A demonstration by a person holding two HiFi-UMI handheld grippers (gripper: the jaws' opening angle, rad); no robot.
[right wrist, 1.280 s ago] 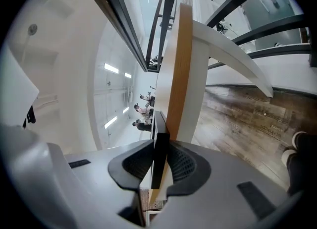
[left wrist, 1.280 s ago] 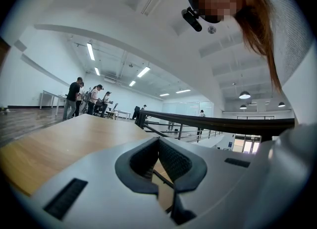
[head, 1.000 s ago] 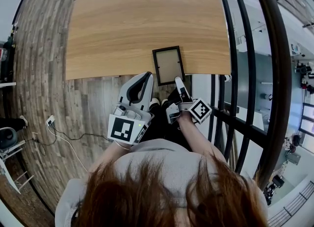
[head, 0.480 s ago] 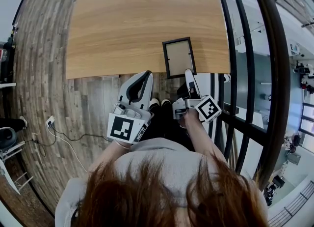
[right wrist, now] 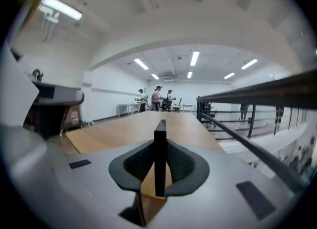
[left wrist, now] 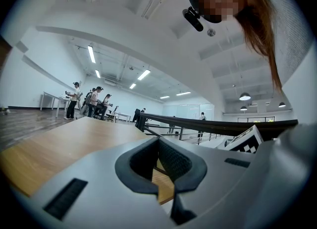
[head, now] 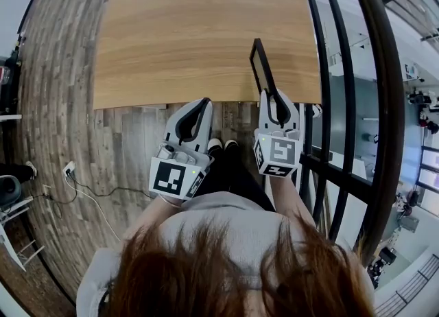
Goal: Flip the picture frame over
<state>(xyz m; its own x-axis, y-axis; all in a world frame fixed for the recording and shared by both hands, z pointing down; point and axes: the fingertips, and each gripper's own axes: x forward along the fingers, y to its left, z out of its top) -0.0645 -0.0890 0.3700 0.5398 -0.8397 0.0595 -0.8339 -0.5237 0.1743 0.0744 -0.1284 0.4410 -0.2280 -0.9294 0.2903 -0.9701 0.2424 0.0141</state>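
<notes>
The black picture frame (head: 263,65) is lifted over the wooden table (head: 192,27) near its front right corner. It is turned on edge, so in the head view only its thin black side shows. My right gripper (head: 276,96) is shut on the frame's near edge. In the right gripper view the frame (right wrist: 159,158) stands as a vertical black bar pinched between the dark pads (right wrist: 183,166). My left gripper (head: 204,103) hangs just off the table's front edge with its tips together and nothing between them, which the left gripper view (left wrist: 158,141) confirms.
A black metal railing (head: 343,68) runs close along the table's right side. Below the front edge are plank floor and the person's shoes (head: 219,144). A cable and socket (head: 72,168) lie on the floor at left. Several people stand far across the room (left wrist: 91,104).
The frame lay flat at the table's front edge; my right gripper has raised it and rolled, so it now stands on edge. The left gripper has stayed where it was.
</notes>
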